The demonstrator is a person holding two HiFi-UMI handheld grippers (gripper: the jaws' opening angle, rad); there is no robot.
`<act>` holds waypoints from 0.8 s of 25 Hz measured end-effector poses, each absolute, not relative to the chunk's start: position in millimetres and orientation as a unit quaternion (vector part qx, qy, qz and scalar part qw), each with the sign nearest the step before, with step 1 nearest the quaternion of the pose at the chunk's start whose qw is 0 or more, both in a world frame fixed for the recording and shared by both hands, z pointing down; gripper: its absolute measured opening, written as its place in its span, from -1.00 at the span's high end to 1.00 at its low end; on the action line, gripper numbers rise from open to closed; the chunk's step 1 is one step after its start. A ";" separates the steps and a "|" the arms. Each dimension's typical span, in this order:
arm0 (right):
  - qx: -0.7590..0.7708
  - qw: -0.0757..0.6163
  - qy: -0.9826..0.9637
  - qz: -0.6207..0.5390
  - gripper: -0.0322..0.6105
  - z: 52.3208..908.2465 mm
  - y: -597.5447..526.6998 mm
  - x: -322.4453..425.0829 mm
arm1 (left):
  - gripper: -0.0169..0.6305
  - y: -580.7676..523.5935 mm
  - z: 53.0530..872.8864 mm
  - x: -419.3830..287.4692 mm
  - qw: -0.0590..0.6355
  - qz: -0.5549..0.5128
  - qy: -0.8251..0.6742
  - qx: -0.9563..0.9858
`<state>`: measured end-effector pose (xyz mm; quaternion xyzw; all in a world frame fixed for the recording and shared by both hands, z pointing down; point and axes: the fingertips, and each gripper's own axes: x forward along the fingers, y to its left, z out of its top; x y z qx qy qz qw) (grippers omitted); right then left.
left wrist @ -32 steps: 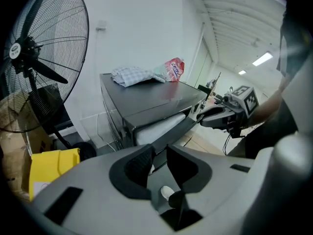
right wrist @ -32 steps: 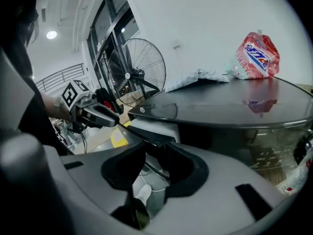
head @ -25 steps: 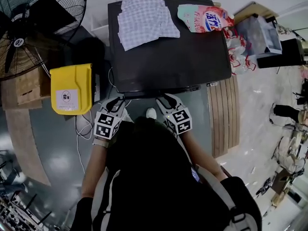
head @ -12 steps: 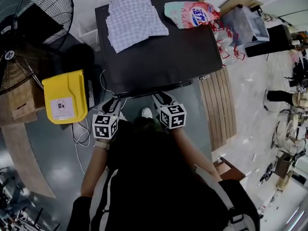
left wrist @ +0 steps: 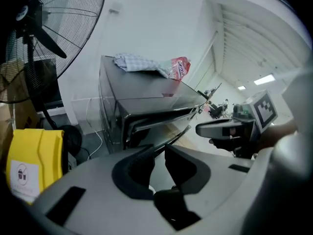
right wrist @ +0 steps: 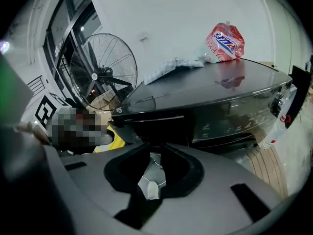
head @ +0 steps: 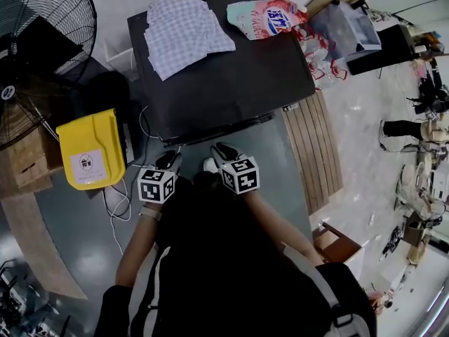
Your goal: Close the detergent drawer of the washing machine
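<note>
Shadow covered most of the front of the washing machine, so the detergent drawer showed only in the right gripper view, as a dark panel at the fan-side end of that front, beside the control panel. Whether it stood out from the machine or sat flush could not be made out. In the head view it was hidden under the machine's top edge. Both grippers hung just before the machine's front, apart from it. The left gripper had its jaws closing, a narrow gap left and nothing between them. The right gripper was closing on empty air too, only floor and a white shoe toe seen through its gap. On the machine's top lay a checked cloth and a detergent pouch, toward its back edge. A yellow box and a fan, cut off by the frame, stood off the machine's left side in the head view, a slatted wooden board off its right.
</note>
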<state>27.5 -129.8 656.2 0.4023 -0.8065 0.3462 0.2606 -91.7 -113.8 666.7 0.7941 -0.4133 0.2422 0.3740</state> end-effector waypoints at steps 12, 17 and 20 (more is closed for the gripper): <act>0.394 0.271 -0.815 0.328 0.81 653.1 -147.0 18.7 | 0.91 -125.6 658.9 -60.7 0.327 0.269 -0.358 0.832; 0.382 0.281 -0.816 0.331 0.84 657.8 -153.6 13.6 | 0.91 -126.7 658.0 -55.2 0.330 0.274 -0.335 0.839; 0.374 0.288 -0.815 0.337 0.85 660.8 -156.2 12.0 | 0.91 -130.0 658.4 -54.0 0.334 0.277 -0.329 0.839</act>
